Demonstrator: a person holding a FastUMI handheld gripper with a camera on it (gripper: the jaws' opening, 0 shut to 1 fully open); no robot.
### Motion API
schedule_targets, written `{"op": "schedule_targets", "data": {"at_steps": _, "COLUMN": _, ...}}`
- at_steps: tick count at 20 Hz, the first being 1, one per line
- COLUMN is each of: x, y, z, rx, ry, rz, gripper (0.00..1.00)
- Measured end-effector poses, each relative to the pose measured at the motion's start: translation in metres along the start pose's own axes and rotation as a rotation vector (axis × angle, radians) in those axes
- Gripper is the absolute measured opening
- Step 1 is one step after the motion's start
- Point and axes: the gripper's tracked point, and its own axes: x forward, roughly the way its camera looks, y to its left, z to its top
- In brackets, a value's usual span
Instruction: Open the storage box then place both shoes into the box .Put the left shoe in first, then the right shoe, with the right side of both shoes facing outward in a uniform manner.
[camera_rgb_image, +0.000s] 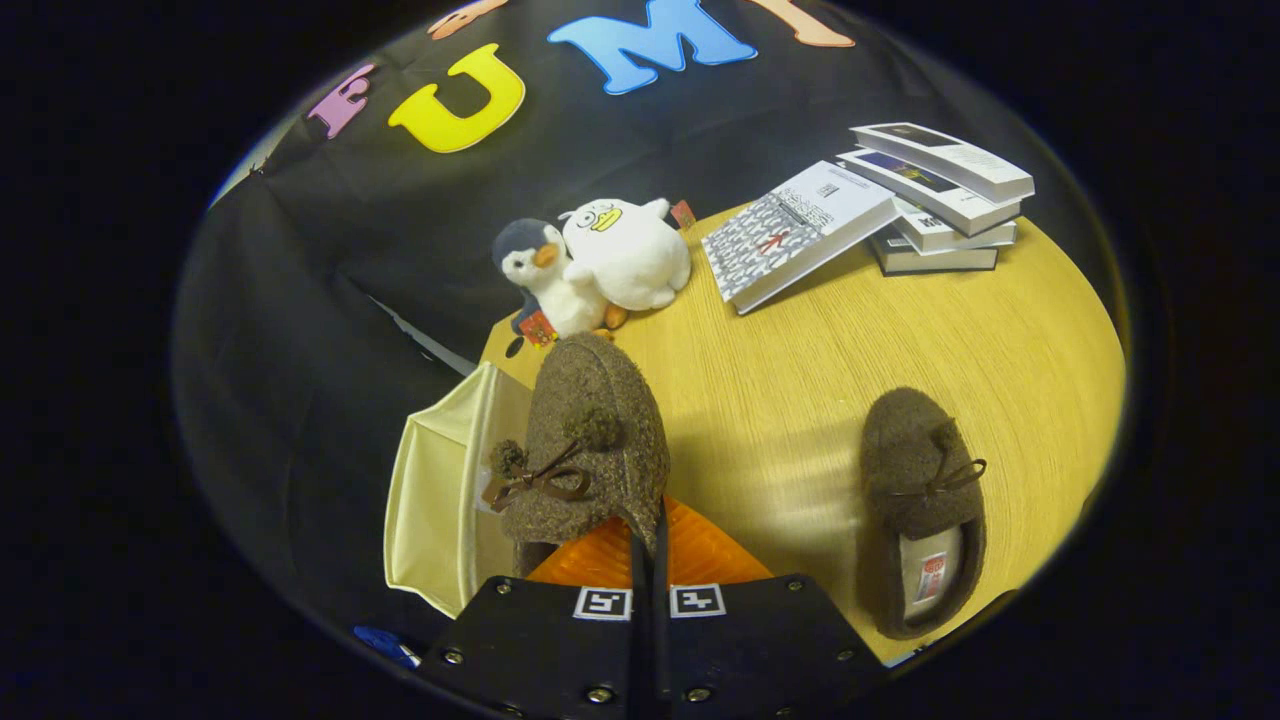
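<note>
Wooden bench (800, 380) carries one shoe (922, 510) at right. Gripper (648, 560) is clamped on the other shoe (590, 440); lower it level into the box (440, 500) at left, right side outward.

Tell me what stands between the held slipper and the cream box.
Nothing visible does. The tool is shut on the brown slipper, which hangs right beside the cream storage box, partly overlapping its edge. The second slipper lies apart on the wooden table, away from the box.
</note>
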Motion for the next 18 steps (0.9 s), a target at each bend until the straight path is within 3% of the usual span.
{"op": "schedule_targets", "data": {"at_steps": 9, "x": -0.015, "y": 0.087, "z": 0.029, "rx": 0.015, "ry": -0.068, "rz": 0.094, "gripper": 0.0}}
{"op": "schedule_targets", "data": {"at_steps": 18, "x": 0.029, "y": 0.16, "z": 0.0, "rx": 0.014, "ry": -0.026, "rz": 0.144, "gripper": 0.0}}
